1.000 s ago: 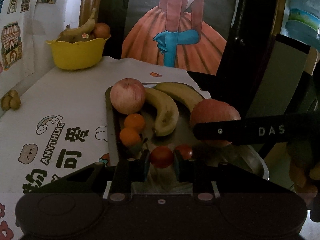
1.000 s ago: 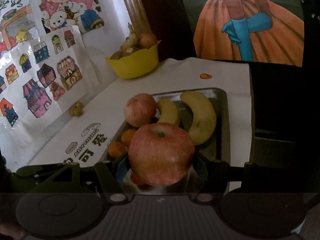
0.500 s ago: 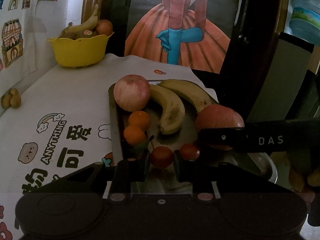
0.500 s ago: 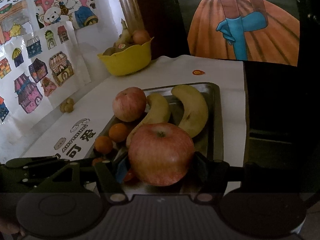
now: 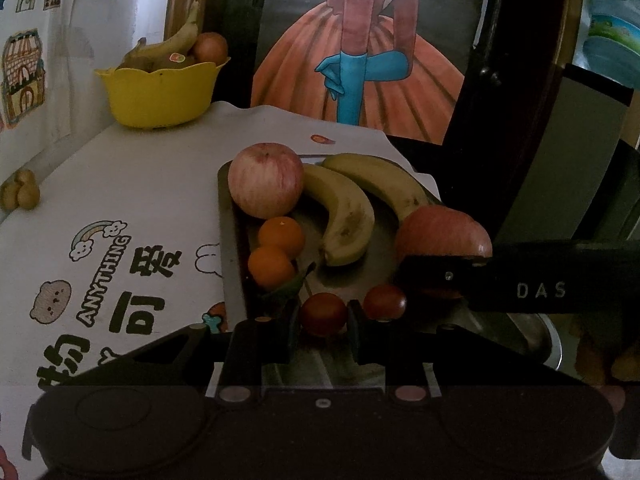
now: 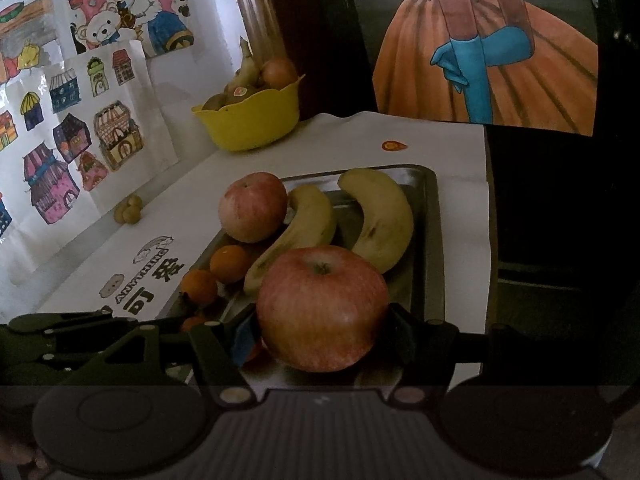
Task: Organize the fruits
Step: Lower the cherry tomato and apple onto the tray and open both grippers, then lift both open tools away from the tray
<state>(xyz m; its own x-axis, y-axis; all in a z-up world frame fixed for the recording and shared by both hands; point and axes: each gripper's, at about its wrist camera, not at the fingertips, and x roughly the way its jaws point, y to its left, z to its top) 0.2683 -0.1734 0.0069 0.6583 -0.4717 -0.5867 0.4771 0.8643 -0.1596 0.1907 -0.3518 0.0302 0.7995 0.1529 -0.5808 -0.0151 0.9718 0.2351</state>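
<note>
We see the metal tray [image 6: 430, 216] holding bananas, an apple and oranges. Our right gripper [image 6: 322, 330] pinches a big apple [image 6: 322, 308] over the tray's near end; our left gripper [image 5: 323, 330] pinches a cherry tomato [image 5: 323, 314] there too.

Left gripper [image 5: 323, 330] clamps cherry tomato [image 5: 323, 314].

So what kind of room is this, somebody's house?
Most likely a home, perhaps one with children: coloured-in house drawings taped to the wall, a cartoon-printed tablecloth, and a yellow fruit bowl behind a metal tray of fruit.
</note>
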